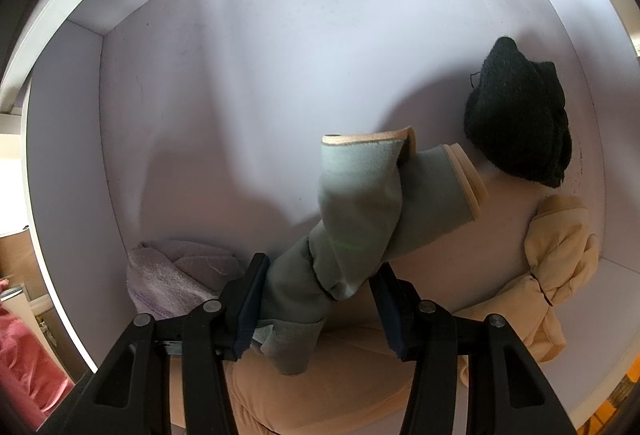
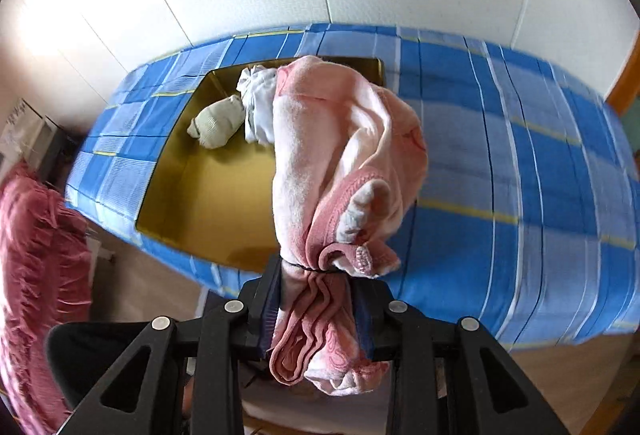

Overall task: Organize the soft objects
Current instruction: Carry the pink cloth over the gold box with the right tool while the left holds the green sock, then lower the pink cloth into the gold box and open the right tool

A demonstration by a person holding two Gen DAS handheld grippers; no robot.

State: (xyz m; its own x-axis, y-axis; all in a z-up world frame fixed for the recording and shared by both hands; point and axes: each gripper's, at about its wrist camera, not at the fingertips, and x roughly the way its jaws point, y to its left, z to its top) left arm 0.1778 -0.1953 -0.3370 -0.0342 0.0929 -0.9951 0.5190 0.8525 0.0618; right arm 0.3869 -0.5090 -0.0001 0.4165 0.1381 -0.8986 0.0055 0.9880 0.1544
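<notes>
Clamped in the left tongs, a grey-green sock bundle hangs inside the white bin awaiting release, while the right tongs, shut on a pink cloth bundle, must carry it from the cardboard box to the bin.

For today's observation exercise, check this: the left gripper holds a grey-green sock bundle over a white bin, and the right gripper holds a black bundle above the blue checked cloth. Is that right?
One detail is wrong. In the right wrist view the right gripper holds a pink bundle, not a black one, above the blue checked cloth. The left gripper does hold the grey-green sock bundle over the white bin.
</notes>
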